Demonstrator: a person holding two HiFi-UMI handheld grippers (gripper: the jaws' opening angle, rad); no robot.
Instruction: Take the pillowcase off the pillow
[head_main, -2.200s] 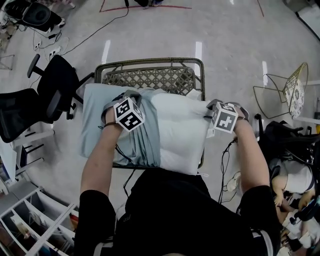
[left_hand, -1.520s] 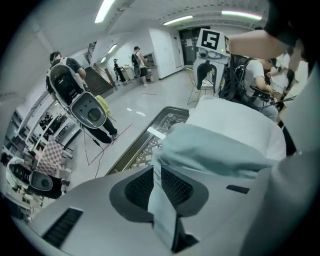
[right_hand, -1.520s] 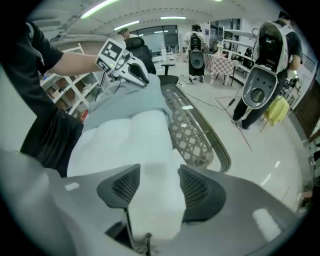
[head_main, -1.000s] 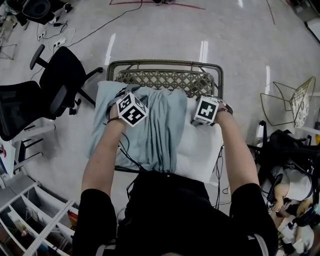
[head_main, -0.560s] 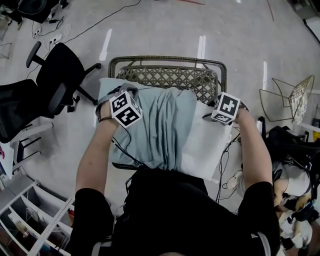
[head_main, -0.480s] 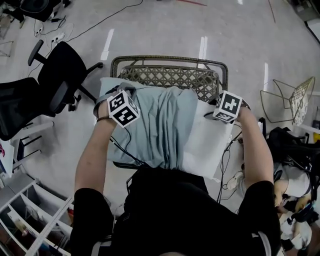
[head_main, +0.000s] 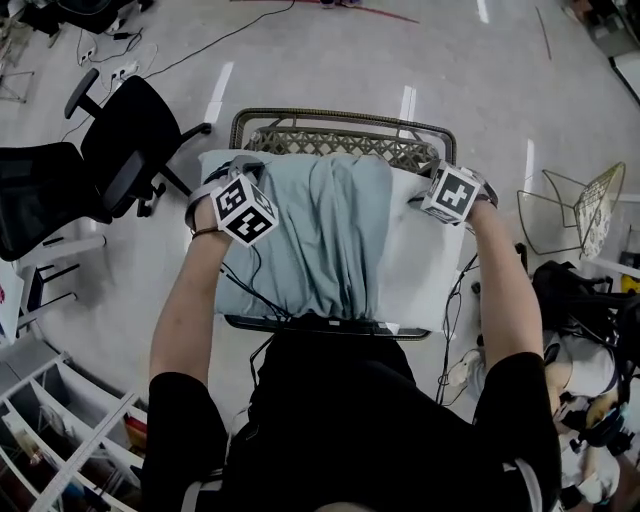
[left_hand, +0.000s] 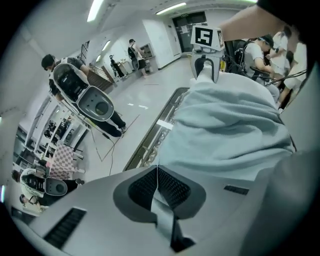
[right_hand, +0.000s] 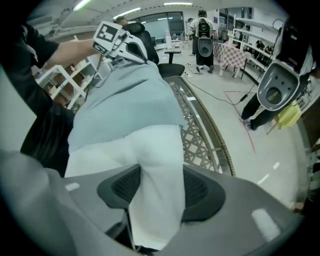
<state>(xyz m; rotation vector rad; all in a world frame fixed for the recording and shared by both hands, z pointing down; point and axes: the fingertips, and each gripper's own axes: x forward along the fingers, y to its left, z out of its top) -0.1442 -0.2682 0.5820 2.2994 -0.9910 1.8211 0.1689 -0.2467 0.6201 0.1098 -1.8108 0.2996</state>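
Left gripper (left_hand: 157, 171) is clenched on a thin fold of the blue-grey pillowcase (head_main: 320, 225) near its far left edge, so that the cloth can be pulled off toward that side. Right gripper (right_hand: 159, 175) grasps the bare white corner of the pillow (head_main: 415, 255), its jaws having just closed and then eased a little with the stuffing thick between them (this hand, I judge, only anchors the pillow). The pillow lies across the wicker chair (head_main: 340, 128), the case covering roughly its left two thirds and the right strip already bare.
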